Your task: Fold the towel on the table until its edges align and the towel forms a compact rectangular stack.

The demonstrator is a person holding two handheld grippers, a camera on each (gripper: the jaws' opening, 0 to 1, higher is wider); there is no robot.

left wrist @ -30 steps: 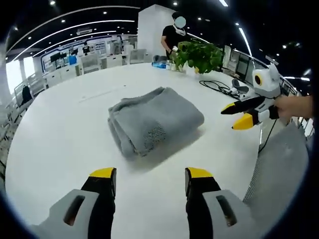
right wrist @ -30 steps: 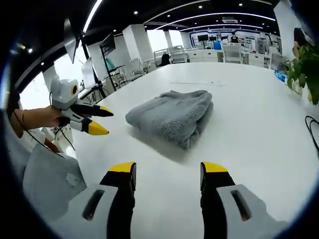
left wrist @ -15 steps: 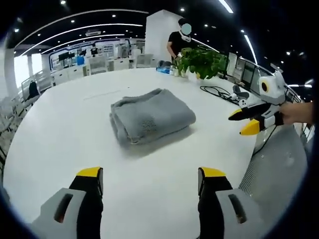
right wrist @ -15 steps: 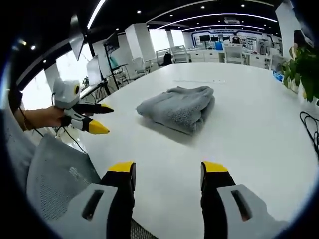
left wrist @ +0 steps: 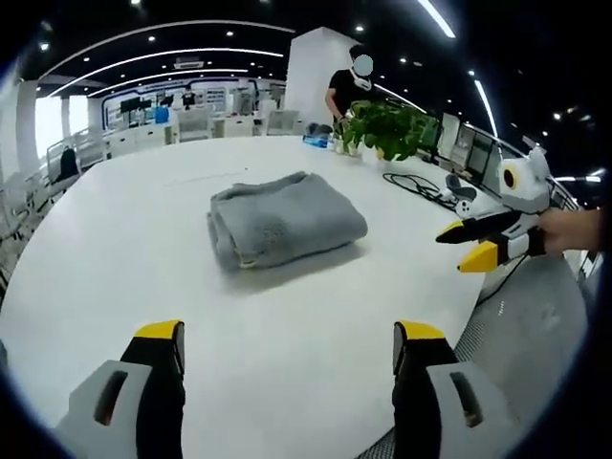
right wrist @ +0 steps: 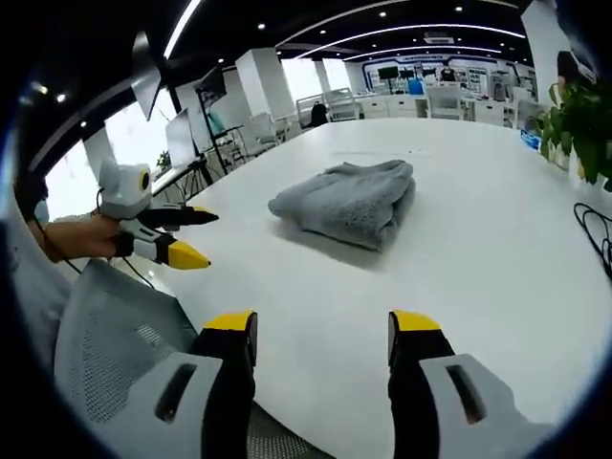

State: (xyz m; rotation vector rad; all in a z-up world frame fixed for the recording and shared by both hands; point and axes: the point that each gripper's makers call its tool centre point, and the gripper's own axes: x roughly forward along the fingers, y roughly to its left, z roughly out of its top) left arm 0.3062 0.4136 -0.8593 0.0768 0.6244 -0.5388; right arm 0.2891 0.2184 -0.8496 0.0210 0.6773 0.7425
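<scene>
Jaws of the left gripper (left wrist: pixel 290 335) stand wide apart, holding nothing, above the near part of the white table (left wrist: pixel 115 249). The right gripper (right wrist: pixel 323 323) is likewise spread and empty. Ahead of both, well apart from them, the grey towel (left wrist: pixel 283 222) lies folded in a compact stack mid-table. A potted plant (left wrist: pixel 387 124) stands beyond.

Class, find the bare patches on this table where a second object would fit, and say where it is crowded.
Bare white table runs between the folded towel and the near edge, and past the towel's other side. The corner with the plant and black cables is crowded.
</scene>
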